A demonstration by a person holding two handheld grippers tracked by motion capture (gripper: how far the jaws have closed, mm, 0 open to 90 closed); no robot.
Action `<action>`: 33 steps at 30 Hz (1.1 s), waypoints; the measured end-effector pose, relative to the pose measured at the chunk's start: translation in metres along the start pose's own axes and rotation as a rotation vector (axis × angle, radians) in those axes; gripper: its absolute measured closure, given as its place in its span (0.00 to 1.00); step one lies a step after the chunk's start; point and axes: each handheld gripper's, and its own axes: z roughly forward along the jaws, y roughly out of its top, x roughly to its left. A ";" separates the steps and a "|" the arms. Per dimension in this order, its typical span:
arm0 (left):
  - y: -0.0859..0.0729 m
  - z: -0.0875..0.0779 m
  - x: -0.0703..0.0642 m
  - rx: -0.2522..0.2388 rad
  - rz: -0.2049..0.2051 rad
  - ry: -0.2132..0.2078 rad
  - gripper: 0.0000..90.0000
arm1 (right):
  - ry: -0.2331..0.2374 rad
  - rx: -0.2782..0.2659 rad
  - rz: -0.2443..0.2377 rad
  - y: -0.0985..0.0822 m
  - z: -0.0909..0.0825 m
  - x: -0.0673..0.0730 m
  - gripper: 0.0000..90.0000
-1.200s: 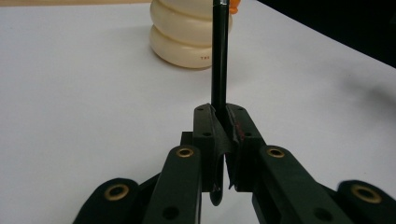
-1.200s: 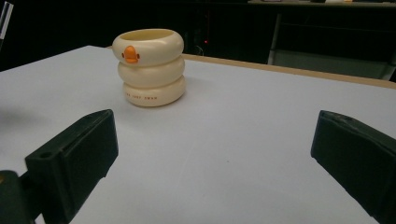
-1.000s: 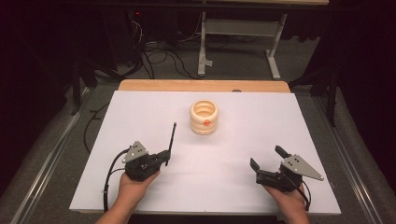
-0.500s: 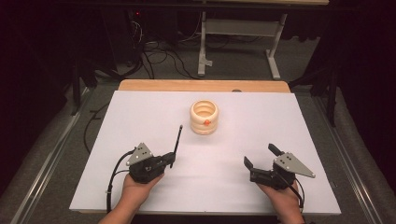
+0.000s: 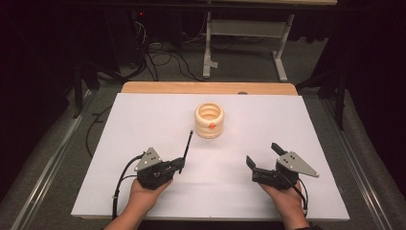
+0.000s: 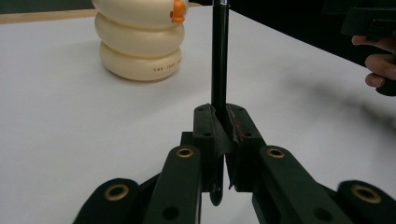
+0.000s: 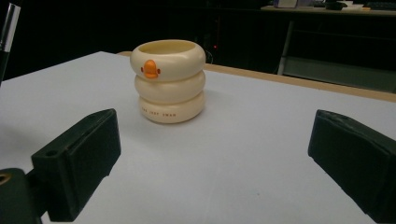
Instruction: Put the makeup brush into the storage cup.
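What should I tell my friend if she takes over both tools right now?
Left tool: shut on a black pen, which points toward the cup.
Right tool: open, holding nothing, low over the white table.
The cream duck cup stands upright mid-table, apart from both tools.
Done: pen picked up.
Left: probably dropping the pen into the cup; the right tool could steady the cup.

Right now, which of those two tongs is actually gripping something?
The left tongs: their jaws are shut on a thin black pen pointing toward the cream ringed cup. The right tongs gape open.
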 end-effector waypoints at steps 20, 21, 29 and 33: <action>0.011 0.009 -0.013 0.011 0.036 -0.016 0.93 | 0.092 -0.016 0.022 0.020 0.014 0.026 0.05; 0.011 0.009 -0.013 0.011 0.036 -0.016 0.93 | 0.090 -0.013 0.020 0.022 0.015 0.026 0.05; 0.017 0.015 -0.018 0.008 0.017 -0.020 0.93 | 0.089 -0.004 -0.008 0.036 0.025 0.030 0.06; 0.022 0.016 -0.020 -0.011 0.011 -0.024 0.93 | 0.088 -0.006 -0.014 0.039 0.028 0.031 0.06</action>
